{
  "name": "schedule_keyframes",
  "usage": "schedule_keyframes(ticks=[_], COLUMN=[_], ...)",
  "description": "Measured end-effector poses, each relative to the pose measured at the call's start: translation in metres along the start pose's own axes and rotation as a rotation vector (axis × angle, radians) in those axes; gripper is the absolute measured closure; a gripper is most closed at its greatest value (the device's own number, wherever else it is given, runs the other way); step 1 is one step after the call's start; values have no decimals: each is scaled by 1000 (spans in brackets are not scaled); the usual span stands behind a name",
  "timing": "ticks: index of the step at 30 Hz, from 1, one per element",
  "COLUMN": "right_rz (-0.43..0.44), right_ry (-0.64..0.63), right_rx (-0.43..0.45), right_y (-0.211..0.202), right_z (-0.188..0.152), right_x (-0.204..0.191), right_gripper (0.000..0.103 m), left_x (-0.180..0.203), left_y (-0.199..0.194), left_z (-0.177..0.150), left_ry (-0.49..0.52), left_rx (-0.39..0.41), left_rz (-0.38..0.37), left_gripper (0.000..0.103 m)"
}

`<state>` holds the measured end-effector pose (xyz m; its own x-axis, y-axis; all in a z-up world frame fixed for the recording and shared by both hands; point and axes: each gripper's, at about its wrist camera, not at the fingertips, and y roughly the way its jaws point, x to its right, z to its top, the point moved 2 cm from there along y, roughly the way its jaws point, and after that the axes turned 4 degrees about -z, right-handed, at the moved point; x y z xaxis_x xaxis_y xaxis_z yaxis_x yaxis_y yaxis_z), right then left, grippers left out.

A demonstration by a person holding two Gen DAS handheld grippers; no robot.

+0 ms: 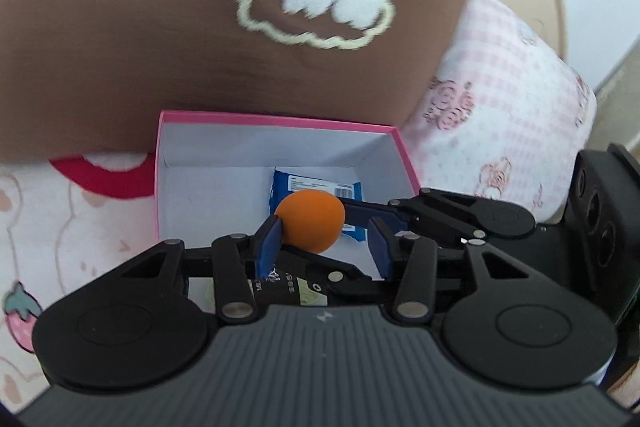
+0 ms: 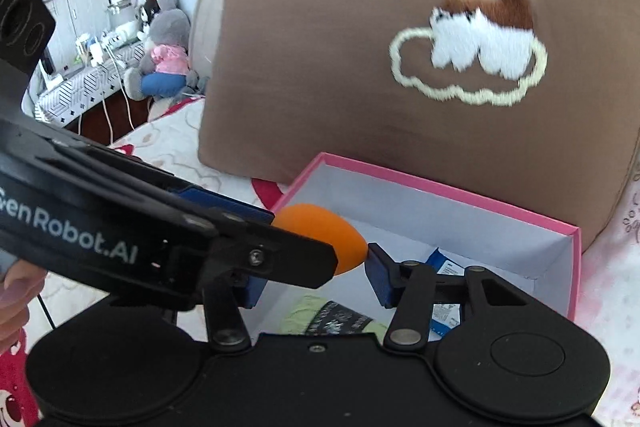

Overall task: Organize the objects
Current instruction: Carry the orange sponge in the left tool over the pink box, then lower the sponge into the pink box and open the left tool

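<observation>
A smooth orange egg-shaped foam sponge (image 1: 310, 220) hangs above the open pink cardboard box with white inside walls (image 1: 208, 143), toward its 6 o'clock edge, its narrow tip pointing to 3 o'clock in the right wrist view. On the box floor lies a flat blue foil snack packet with a barcode label (image 1: 316, 185), just past the sponge at 12 o'clock, and a black-and-pale-green printed sachet (image 2: 340, 319) lies near 6 o'clock

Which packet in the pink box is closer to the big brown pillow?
The blue packet. It lies farther back in the pink box, toward the brown pillow. The black-and-green packet lies at the box's near end.
</observation>
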<state>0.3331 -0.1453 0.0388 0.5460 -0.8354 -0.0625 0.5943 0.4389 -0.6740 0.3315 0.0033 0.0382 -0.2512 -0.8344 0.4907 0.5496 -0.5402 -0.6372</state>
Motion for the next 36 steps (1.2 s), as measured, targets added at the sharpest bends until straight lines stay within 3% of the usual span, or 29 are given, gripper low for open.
schedule_keyframes(ticks=[16, 28, 36], right_rz=[-20, 17, 29], right_ry=[150, 219, 288], right_rx=[-205, -277, -253], right_y=[87, 113, 110], right_z=[-17, -29, -31], right_x=[34, 42, 49], right_gripper=[46, 44, 44], left_x=[-51, -80, -82], left_y=[87, 106, 99], left_z=[5, -6, -6], left_ry=[-167, -276, -274], left_rx=[-87, -116, -106], left_rz=[13, -5, 13], left_gripper=[59, 59, 59])
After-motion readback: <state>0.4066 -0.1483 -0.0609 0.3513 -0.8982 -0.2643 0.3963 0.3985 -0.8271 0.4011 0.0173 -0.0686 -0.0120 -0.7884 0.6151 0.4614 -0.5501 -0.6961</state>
